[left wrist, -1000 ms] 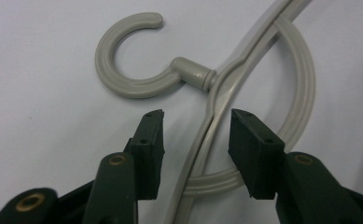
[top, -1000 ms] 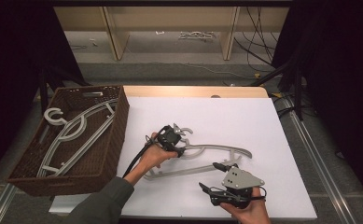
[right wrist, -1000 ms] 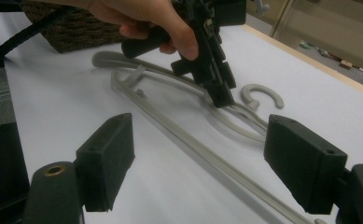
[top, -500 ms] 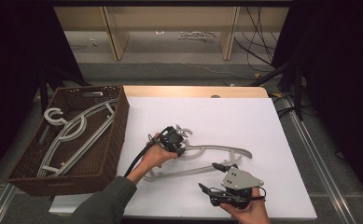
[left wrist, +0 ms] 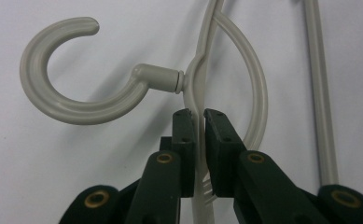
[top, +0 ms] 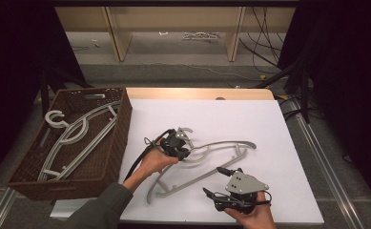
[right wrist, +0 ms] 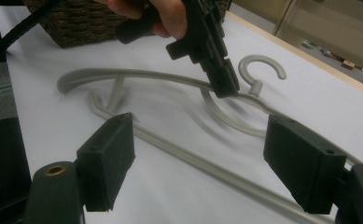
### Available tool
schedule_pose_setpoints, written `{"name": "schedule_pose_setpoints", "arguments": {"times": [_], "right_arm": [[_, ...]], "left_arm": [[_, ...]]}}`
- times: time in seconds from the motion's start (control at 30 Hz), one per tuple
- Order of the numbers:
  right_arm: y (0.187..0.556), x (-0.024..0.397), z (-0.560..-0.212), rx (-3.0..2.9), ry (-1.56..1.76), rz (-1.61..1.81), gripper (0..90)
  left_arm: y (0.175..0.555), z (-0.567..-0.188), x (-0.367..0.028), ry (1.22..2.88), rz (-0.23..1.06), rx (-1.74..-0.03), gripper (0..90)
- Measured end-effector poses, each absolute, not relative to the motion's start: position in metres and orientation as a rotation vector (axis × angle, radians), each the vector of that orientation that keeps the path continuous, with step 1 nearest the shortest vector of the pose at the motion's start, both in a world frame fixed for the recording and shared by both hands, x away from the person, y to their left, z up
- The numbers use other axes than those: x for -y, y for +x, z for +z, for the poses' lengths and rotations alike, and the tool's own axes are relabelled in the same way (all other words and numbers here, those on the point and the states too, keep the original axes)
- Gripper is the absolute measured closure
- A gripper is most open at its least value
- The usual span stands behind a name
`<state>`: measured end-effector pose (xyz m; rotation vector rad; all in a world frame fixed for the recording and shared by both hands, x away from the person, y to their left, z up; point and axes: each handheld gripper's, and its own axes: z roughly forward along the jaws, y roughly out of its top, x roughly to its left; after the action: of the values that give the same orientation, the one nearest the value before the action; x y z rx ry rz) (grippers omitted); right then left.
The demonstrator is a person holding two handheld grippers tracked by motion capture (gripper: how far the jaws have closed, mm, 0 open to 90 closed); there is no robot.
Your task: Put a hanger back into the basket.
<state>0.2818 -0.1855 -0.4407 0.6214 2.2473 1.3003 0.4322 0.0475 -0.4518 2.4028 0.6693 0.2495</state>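
A grey plastic hanger (top: 231,142) lies flat on the white tabletop (top: 211,112), its hook (left wrist: 100,109) pointing away from me. My left gripper (top: 185,151) points down at the hanger's neck. Its jaws have just been closing, and in the left gripper view (left wrist: 198,116) the pads pinch the thin top rib just below the hook. The right gripper view has that same grip (right wrist: 221,79) on the hanger (right wrist: 142,72). My right gripper (top: 211,180) stands open near the front edge, its wide jaws (right wrist: 200,158) aimed at the hanger's lower bar and apart from it.
A brown wicker basket (top: 121,138) stands at the table's left with grey hangers (top: 73,138) lying in it. A wooden strip (top: 197,93) runs along the table's far edge. Dark stands and cables are on the floor beyond.
My left gripper has shifted a little to the right over the hanger's neck and its jaws have closed on the rib. The right hand has stayed put.
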Motion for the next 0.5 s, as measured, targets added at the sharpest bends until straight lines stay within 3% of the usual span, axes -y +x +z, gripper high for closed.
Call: {"name": "schedule_pose_setpoints", "arguments": {"times": [0.5], "right_arm": [[0.282, 0.186, -0.441, -2.245, 0.63, 1.305, 25.7]], "left_arm": [[0.421, -0.451, -0.066, 2.382, 0.209, -0.628, 82.6]]}}
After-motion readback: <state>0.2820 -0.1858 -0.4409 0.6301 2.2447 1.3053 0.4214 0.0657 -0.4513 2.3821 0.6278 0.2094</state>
